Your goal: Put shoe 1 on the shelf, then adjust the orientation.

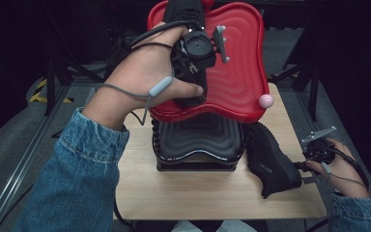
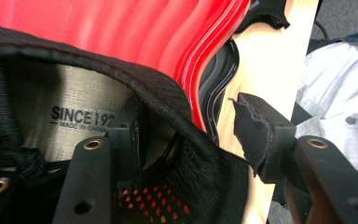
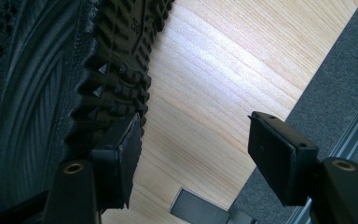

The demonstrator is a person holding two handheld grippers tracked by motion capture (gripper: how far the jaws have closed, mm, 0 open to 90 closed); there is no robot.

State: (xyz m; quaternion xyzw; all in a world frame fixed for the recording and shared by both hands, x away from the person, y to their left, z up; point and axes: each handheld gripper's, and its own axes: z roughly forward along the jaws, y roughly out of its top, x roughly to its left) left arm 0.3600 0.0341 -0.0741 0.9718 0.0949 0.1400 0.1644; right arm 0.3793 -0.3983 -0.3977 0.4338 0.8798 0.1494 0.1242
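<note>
A black shoe (image 1: 186, 12) lies on the red tray (image 1: 236, 58). My left gripper (image 1: 193, 63) is over its heel end. In the left gripper view the left gripper (image 2: 186, 105) is open and straddles the shoe's collar: one jaw is inside the opening over the printed insole (image 2: 65, 107), the other outside. A second black shoe (image 1: 270, 162) lies on its side on the wooden table (image 1: 198, 193) at the right. My right gripper (image 1: 303, 166) is beside its sole (image 3: 51, 70). The right gripper (image 3: 194, 119) is open with bare wood between the jaws.
The red tray rests on a stack of black trays (image 1: 198, 137) at the table's middle. A pink ball (image 1: 266, 101) sits at the red tray's near right corner. A small grey metal piece (image 3: 200, 210) lies near the table's right edge. Dark stands surround the table.
</note>
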